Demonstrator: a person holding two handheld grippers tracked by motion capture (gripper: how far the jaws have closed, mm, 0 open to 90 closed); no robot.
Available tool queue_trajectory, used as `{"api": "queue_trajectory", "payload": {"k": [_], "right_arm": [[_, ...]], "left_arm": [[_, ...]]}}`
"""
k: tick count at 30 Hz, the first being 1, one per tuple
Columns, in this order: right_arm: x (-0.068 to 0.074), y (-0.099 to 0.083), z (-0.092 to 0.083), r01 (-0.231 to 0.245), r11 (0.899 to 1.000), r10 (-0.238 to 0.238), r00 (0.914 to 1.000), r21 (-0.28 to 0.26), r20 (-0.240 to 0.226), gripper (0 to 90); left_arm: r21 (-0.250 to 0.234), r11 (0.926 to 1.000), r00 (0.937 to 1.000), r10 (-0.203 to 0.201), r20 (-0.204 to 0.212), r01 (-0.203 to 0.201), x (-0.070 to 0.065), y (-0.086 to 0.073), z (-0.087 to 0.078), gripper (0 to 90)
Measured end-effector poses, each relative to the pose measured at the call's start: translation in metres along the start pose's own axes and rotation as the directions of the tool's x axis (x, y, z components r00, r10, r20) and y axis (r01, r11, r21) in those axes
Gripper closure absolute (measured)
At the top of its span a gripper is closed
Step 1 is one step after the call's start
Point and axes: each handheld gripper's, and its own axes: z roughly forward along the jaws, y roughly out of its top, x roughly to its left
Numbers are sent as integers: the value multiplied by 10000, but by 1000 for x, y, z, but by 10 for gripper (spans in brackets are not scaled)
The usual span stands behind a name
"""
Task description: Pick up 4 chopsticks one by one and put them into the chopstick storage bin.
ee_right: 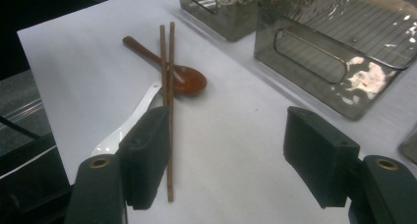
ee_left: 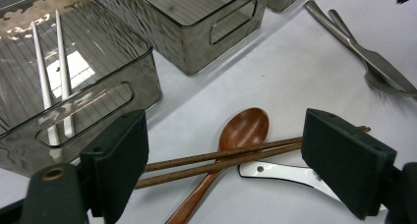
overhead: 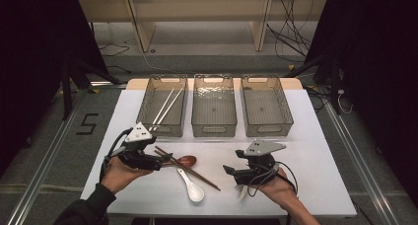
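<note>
Lying on white table: brown chopsticks, wooden spoon, white ceramic spoon, metal cutlery.
Left bin: smoky clear plastic, leftmost of three in a row at the far side; holds white chopsticks lying lengthwise, side by side.
Left gripper: held low over the near left part of the table, pointed at the heap of utensils; jaws spread wide, nothing pinched; in the left gripper view the brown chopsticks run across the gap between the pads without touching them.
Brown chopsticks: pair lying together, crossing over the wooden spoon's neck and the white ceramic spoon's handle; just beyond the left gripper's tips, well apart from the bins.
Wooden spoon: bowl toward the bins, handle toward the person, under the chopsticks.
White ceramic spoon: bowl nearest the table's front edge, handle tucked under the chopsticks.
Middle bin: no utensils seen inside.
Right gripper: near front edge, right of centre, pointing left toward the heap; jaws parted, gripping nothing, bare table between the pads in the right gripper view.
Metal cutlery: just under the right hand, partly hidden; two steel handles seen in the left gripper view.
Right bin: nothing seen inside.
</note>
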Motion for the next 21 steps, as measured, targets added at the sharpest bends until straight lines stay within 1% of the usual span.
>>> {"api": "queue_trajectory", "payload": {"k": [1, 4, 8, 10, 12, 16, 21], "right_arm": [[0, 0, 2, 29, 10000, -28, 10000, 42, -45, 361], [1, 2, 7, 96, 9998, -92, 9997, 174, -204, 380], [5, 3, 15, 287, 9986, -264, 9983, 446, -518, 405], [7, 4, 19, 394, 9974, -353, 9971, 604, -676, 417], [8, 6, 23, 453, 9962, -396, 9962, 744, -770, 429], [10, 7, 32, 566, 9922, -463, 9946, 1108, -934, 458], [12, 7, 42, 628, 9849, -455, 9930, 1613, -1086, 506]], "left_arm": [[-9, 10000, 10000, -31, 45, 31, 0, -1, -1, 177], [-100, 9997, 9998, -209, 14, 209, 0, -4, -3, 177], [-108, 9997, 9997, -222, -41, 221, -1, -7, -6, 167], [-211, 9991, 9993, -378, -12, 378, 0, -9, -7, 164], [-216, 9990, 9992, -386, -111, 384, 0, -11, -8, 162], [-299, 9984, 9986, -489, -220, 483, 0, -13, -10, 161], [-377, 9981, 9984, -497, -274, 486, -1, -14, -12, 159]]}}
